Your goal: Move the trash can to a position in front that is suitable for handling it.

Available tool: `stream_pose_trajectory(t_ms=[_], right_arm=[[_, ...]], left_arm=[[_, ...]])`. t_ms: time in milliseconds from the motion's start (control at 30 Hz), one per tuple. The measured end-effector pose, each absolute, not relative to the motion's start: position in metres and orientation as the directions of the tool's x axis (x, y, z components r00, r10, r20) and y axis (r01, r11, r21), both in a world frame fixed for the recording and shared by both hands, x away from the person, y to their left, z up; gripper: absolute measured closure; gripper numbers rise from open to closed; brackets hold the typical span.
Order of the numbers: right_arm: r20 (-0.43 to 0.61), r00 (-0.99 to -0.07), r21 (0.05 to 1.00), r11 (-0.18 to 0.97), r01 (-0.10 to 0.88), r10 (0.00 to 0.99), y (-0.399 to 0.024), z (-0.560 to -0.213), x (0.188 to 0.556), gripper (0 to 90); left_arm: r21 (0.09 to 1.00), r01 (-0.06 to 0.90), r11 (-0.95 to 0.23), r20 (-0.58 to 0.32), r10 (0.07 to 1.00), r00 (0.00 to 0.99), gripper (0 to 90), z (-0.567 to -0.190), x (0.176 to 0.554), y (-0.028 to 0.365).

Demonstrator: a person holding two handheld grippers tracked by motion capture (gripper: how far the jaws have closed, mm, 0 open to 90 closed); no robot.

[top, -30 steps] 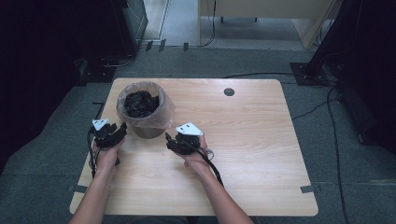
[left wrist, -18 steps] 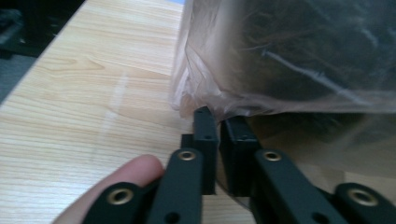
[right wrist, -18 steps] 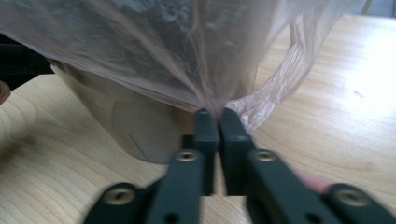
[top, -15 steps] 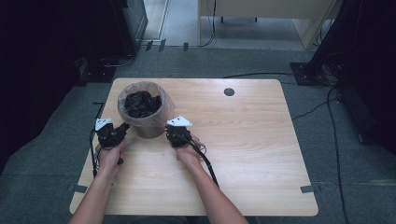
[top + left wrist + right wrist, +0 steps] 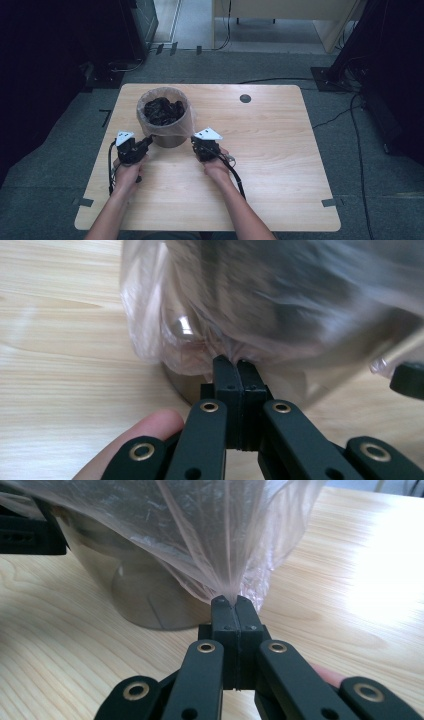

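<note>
One bin (image 5: 165,135) with a clear plastic liner (image 5: 187,125) stands near the bench's (image 5: 280,165) far left corner, dark crumpled stuff (image 5: 162,110) inside it. My left tongs (image 5: 146,145) touch the bin's near-left side; in the left gripper view their jaws are pressed together at the liner (image 5: 165,315) skirt, film apparently pinched between the tips, blurred though. My right tongs (image 5: 200,145) sit at the bin's near-right side; in the right gripper view they are clamped on a gathered fold of the liner (image 5: 225,540), film drawn taut from the rim down to the tips. Both sets have just been closing. Small round grommet (image 5: 245,98) near the far edge, well apart from the bin.
</note>
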State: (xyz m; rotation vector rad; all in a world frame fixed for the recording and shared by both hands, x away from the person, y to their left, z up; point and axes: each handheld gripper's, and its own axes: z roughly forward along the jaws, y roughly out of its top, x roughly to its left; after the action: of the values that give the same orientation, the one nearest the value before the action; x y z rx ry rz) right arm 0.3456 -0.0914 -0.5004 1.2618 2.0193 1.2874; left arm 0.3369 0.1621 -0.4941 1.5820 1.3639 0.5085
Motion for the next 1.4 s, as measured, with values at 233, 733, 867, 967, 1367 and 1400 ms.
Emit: stream_pose_trajectory(t_ms=[233,733,867,967,1367,1400], right_arm=[[0.080,-0.456,0.874,0.158,0.459,0.886,-0.133,-0.493,0.331,90.0],[0.068,-0.432,0.867,0.161,0.472,0.899,-0.208,-0.496,0.294,90.0],[0.057,-0.430,0.866,0.169,0.470,0.901,-0.229,-0.497,0.277,90.0],[0.076,-0.430,0.869,0.152,0.472,0.900,-0.252,-0.496,0.258,90.0],[0.066,-0.461,0.879,0.167,0.447,0.885,-0.266,-0.495,0.219,90.0],[0.066,-0.461,0.879,0.167,0.447,0.885,-0.266,-0.495,0.219,90.0]], left_arm=[[0.850,0.526,0.006,-0.222,0.910,0.350,90.0,-0.497,0.324,0.124],[0.850,0.518,-0.089,-0.230,0.823,0.519,90.0,-0.492,0.281,0.068],[0.860,0.495,-0.127,-0.211,0.794,0.570,90.0,-0.491,0.260,0.057],[0.870,0.474,-0.140,-0.198,0.780,0.593,90.0,-0.491,0.243,0.054],[0.882,0.445,-0.153,-0.145,0.811,0.566,90.0,-0.498,0.219,0.074],[0.882,0.445,-0.153,-0.145,0.811,0.566,90.0,-0.498,0.219,0.074]])
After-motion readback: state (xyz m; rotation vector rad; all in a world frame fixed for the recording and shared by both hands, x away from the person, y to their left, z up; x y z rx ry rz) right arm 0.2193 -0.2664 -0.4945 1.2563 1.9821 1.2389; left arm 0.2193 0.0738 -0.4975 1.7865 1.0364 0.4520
